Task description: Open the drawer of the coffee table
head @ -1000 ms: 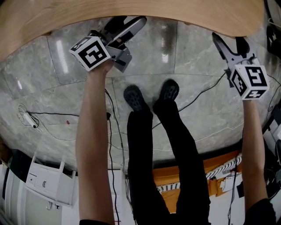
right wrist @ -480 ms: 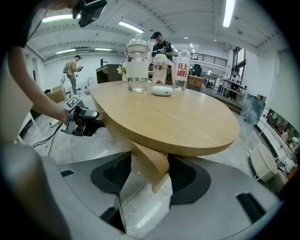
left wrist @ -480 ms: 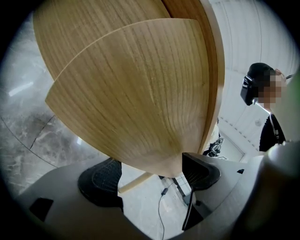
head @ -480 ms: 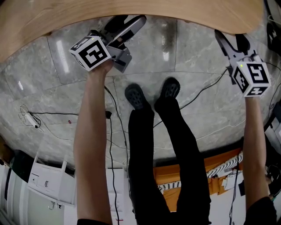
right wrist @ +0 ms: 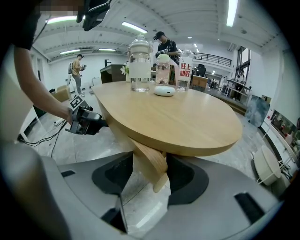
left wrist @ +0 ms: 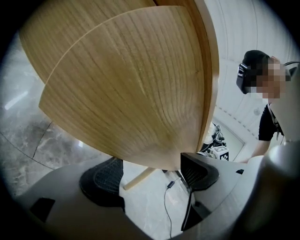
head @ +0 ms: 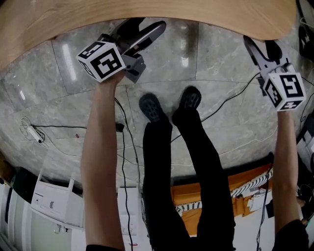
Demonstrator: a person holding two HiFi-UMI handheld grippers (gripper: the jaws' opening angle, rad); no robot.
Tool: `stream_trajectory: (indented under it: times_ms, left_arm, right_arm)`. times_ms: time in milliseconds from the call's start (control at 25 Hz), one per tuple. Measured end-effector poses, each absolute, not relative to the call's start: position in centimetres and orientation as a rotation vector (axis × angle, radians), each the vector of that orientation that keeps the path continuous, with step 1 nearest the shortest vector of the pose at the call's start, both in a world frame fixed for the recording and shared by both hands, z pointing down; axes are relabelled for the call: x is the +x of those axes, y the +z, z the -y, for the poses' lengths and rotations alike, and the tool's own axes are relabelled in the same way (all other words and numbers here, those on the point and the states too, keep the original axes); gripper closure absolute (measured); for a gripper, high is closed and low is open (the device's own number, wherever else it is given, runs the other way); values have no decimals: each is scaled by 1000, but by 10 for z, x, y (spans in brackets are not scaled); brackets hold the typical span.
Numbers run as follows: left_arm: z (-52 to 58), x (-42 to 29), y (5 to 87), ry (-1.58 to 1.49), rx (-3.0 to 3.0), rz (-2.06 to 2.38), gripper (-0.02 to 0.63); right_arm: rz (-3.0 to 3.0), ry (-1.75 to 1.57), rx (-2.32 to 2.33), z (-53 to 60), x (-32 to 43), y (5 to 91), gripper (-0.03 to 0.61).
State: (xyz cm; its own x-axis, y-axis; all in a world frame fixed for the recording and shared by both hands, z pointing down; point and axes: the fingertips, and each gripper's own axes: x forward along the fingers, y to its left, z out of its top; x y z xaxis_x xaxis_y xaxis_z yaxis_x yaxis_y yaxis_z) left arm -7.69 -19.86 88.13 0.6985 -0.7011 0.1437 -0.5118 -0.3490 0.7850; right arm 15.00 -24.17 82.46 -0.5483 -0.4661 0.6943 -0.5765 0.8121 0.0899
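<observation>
Wood tabletop (head: 162,10) over left claw (head: 147,25) tips

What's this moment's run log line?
left gripper: jaws just closing, wooden panel edge between them, ungripped | right gripper: jaws just closing around curved wooden piece, contact unclear

The oval wooden surface (right wrist: 197,124) carries a cluster at its far end: a tall lidded glass jar (right wrist: 139,65), a smaller jar (right wrist: 162,70) and a labelled bottle (right wrist: 184,70), with a low white puck (right wrist: 164,91) just in front of them. The surface stands on a curved wooden leg (right wrist: 151,161) on the grey stone floor (head: 73,112). Black cables (head: 225,103) trail across the floor, a white cord (head: 29,130) lies bunched, and two black shoes (head: 152,109) stand side by side.
</observation>
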Motion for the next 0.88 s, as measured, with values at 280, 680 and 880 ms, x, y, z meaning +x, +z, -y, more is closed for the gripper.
stream_trajectory:
  times_ms: [280, 680, 880]
  left_arm:
    - [197, -76, 881, -273, 2036, 926, 242]
    - [194, -143, 878, -369, 1917, 1109, 245]
    - [190, -157, 887, -214, 1985, 1108, 233]
  right_arm:
    - [2257, 188, 747, 241, 151, 824, 360]
    - [2256, 176, 759, 241, 142, 818, 360]
    - [2254, 176, 759, 243, 151, 827, 360]
